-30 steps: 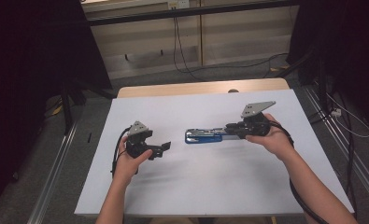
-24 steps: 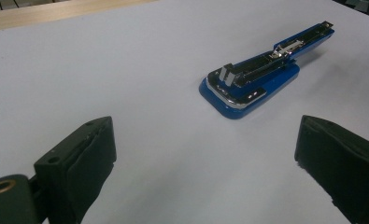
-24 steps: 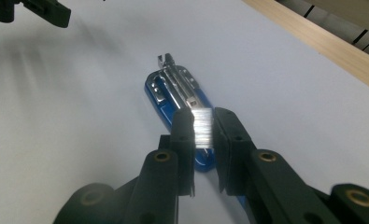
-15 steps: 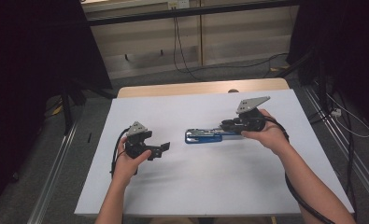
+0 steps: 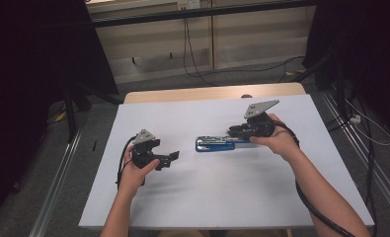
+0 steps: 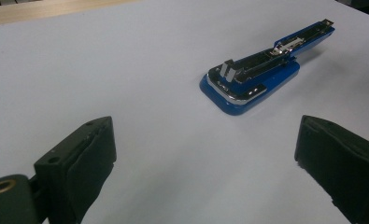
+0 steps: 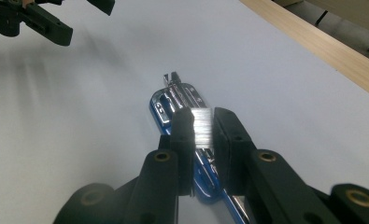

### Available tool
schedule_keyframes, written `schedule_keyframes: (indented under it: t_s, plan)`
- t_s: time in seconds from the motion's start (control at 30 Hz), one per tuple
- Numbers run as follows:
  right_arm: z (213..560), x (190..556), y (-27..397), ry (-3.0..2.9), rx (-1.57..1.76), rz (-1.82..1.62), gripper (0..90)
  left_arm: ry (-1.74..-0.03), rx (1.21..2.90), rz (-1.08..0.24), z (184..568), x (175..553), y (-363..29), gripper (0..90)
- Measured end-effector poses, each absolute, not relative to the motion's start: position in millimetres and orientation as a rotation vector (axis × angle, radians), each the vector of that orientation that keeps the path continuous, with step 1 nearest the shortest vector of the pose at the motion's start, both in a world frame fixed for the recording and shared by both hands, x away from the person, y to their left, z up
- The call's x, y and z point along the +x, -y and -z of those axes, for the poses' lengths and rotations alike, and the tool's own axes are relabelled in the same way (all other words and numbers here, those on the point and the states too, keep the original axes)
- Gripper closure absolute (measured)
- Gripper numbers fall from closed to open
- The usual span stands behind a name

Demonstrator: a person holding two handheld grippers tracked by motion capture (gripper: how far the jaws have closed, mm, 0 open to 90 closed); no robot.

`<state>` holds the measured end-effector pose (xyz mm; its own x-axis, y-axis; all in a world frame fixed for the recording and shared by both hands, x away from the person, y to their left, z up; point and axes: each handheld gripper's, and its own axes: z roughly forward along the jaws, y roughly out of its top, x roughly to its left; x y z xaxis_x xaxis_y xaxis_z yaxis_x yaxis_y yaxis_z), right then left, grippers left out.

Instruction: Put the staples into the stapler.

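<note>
Bench [image 5: 222, 197]: white top with a wooden strip along its far edge, seen from above; a person's two forearms reach in from the near side.

Stapler [image 5: 217, 143]: blue, lying open near the middle of the bench, nearer the right hand. In the left tool's view the stapler [image 6: 254, 81] shows its rounded blue base towards the camera, with its metal staple channel exposed on top and a long arm stretching away behind it.

Left tool [image 5: 169, 157]: held low over the bench, apart from the stapler and pointing towards it. Its jaws stand wide apart with nothing between them.

Right tool [image 7: 202, 127]: over the stapler's right end. Its jaws are pressed together on a strip of staples [image 7: 202, 127], a small bright silver block that looks blurred. From above the right tool [image 5: 233, 133] sits just over the stapler.

Staples, position: held just above the open channel of the stapler [image 7: 173, 100]; whether they touch it cannot be told.

Step in hand: loading staples into the stapler, by the look of it. The strip is being lined up with the channel.

Next move, as a judgement: lower the strip so it lies along the channel, then let the right tool's jaws part. The left tool may need to steady the base, since the stapler lies loose.
</note>
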<state>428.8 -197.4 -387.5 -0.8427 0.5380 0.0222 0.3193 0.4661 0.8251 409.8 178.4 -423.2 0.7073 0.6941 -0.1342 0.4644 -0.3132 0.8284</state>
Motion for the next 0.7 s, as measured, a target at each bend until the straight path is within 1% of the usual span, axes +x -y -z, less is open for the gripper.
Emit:
schedule_keyframes:
  t_s: [0.7]
  plan:
    - [386.7, 445.7, 180.3, -2.514, 0.681, -1.299, 79.4, -0.901, 1.963, -0.316, 423.2, 408.8, -183.8, 5.6]
